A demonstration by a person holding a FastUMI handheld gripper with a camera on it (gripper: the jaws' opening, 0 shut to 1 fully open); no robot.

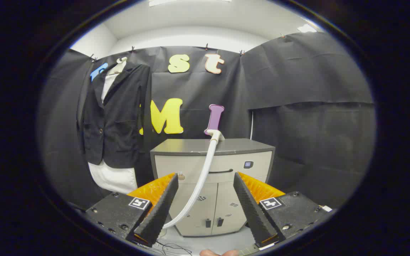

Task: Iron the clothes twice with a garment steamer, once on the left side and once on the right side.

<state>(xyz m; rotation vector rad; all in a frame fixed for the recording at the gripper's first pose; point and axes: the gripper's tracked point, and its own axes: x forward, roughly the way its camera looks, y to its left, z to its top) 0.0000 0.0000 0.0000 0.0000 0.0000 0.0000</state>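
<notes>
Ahead, tongs (205, 181) spread wide and empty, steamer head (216, 135) on cabinet (190, 145) beyond, jacket (114, 113) hanging far left.

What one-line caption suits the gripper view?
Open gripper faces a cabinet with a steamer on top, hose trailing down, jacket hanging nearby.

Gripper view: fisheye camera mounted on the gripper (205, 177), looking forward along its two spread fingers (162, 206) with nothing between them. It sits low and level and faces the cloth back wall (297, 89) across the booth. Middle distance, straight ahead: cabinet (214, 170). Far left: hanging jacket (114, 117). Near, below the fingers: floor (205, 243).
</notes>
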